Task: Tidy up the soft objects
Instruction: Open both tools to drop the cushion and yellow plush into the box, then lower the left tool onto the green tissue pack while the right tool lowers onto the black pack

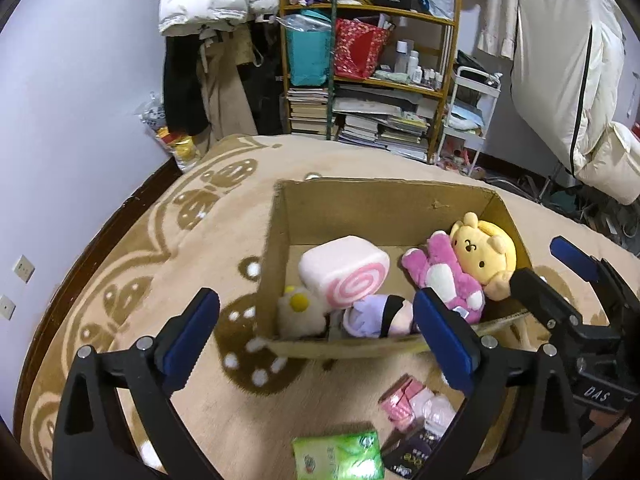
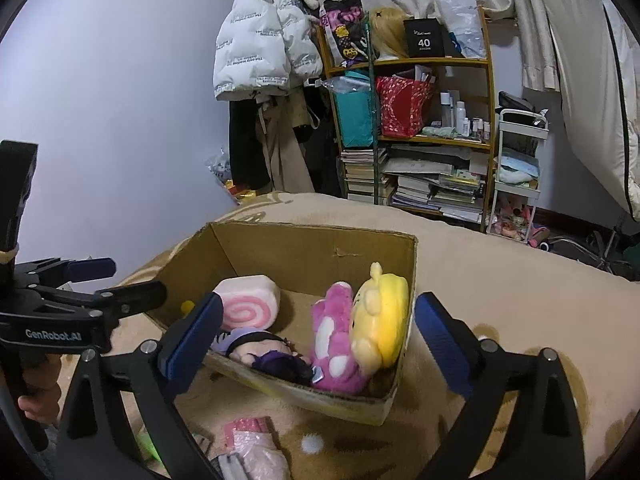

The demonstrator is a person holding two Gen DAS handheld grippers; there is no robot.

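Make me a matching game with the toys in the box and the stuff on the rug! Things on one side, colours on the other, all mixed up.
Things:
1. swirl roll cushion
2. bear-face plush
3. doll's hat
4. packet on the rug

Colours:
A. green
B. pale purple
C. pink and white
D. yellow

Pairs: 1-C, 2-D, 3-B, 4-A

The first three are inside the cardboard box; the packet lies outside it, in front.
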